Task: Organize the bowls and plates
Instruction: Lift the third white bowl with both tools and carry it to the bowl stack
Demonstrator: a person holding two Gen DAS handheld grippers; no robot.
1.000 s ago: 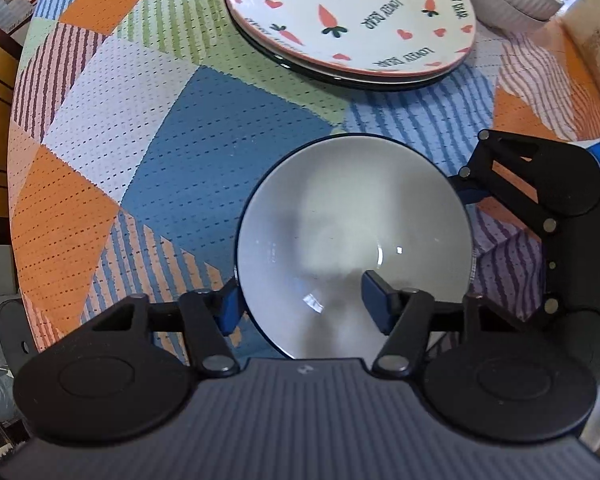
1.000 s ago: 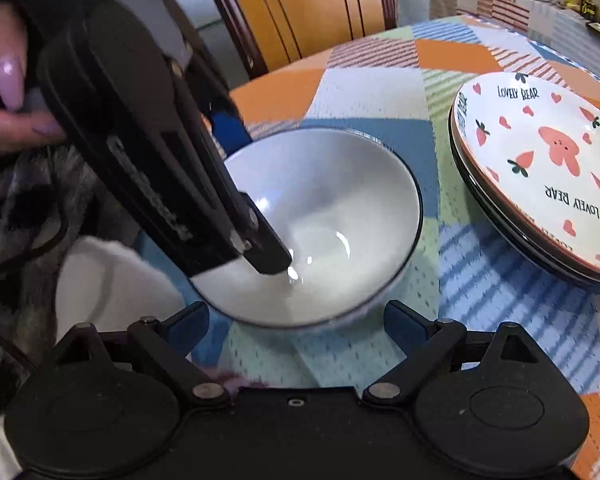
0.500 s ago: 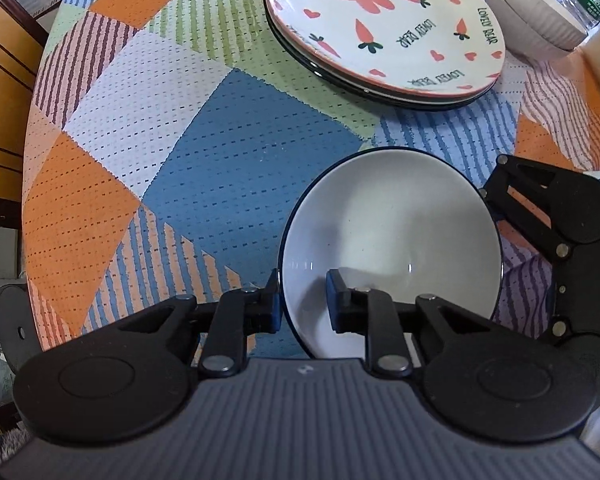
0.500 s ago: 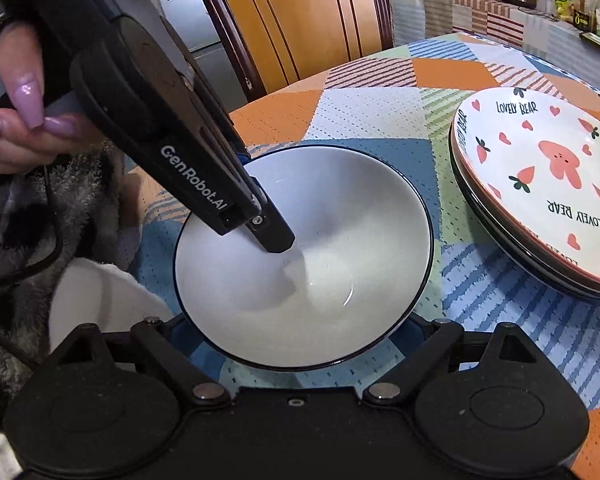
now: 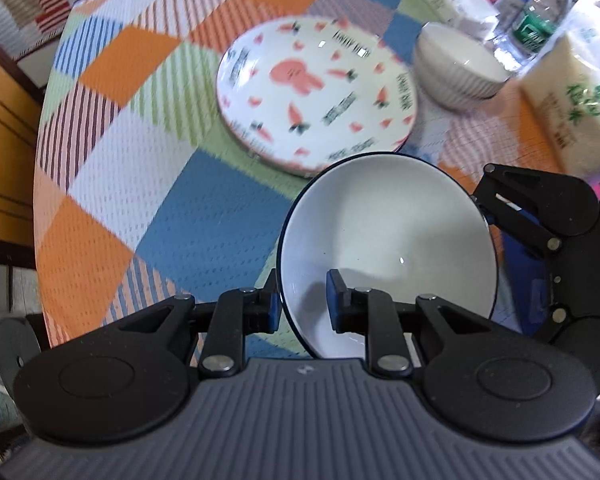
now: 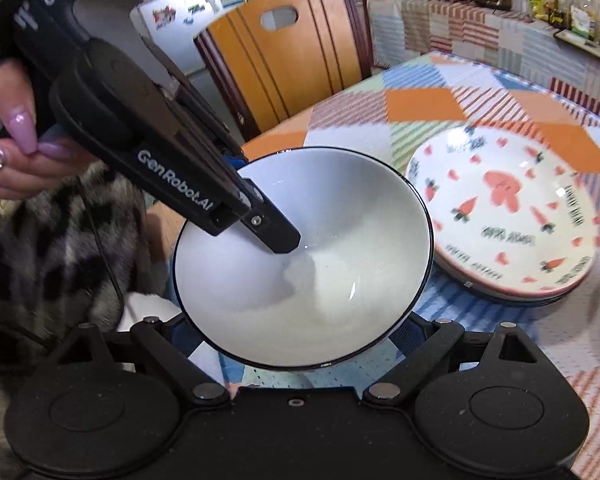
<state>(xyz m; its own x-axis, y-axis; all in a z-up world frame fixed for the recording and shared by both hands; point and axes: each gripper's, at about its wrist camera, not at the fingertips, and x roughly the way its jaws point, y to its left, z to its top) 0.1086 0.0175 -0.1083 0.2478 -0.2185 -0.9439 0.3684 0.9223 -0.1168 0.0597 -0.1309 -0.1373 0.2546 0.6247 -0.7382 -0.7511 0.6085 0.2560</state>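
The left gripper [image 6: 276, 236] bears "GenRobot.AI" in white along its side. Black lettering on the carrot-patterned plate [image 6: 500, 216] is too blurred to read.

I am seeing the left gripper [image 5: 302, 300] pointing steeply downward, its blue pads pinching the rim of the white bowl [image 5: 388, 248], one pad outside the wall and one inside. The right gripper [image 6: 300, 330] is angling down with its fingers spread wide on either side of the same bowl; whether they are pressing it I cannot tell. A hand [image 6: 16, 152] is gripping the left gripper's handle.
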